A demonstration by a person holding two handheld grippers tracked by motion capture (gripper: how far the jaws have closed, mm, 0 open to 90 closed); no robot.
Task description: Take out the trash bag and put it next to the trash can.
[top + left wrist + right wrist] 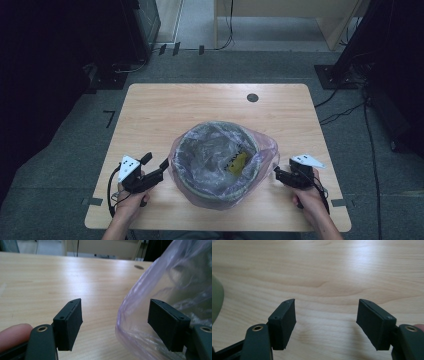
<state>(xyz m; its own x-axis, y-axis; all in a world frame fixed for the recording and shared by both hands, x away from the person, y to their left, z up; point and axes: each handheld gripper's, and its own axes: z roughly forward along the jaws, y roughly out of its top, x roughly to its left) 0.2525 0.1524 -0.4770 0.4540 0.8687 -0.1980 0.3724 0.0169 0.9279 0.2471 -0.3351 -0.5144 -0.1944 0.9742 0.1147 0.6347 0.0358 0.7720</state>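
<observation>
At the tabletop's [150, 110] middle, a bit toward our side, sits the round grey bin [218, 162], upright, w/ a thin pinkish plastic bag [272, 150] lining it; the bag's mouth is folded out over the rim and hangs loose down the outer wall, bulging more on the right. Inside, toward the right wall, lies a small yellow item [238, 162], can't tell what it is. We judge the job in hand is the liner: both grippers flank the bin at rim level, one per side, prob. so the bag's edge can be taken from two opposite points at once. Our left gripper [156, 166] is just beside the bin's left wall, fingers [70, 323] spread w/ nothing pinched; in the left gripper view the bag's loose fold lies partly in the gap, near the far finger, but no pad presses it. Our right gripper [278, 175] is near the bag's right bulge, fingers [283, 323] spread too, bare wood between them. Room for moving: open wood to the left, right & far side, a dark cable hole [252, 97] well apart near the far edge; the near edge is close, so less room on our side.
</observation>
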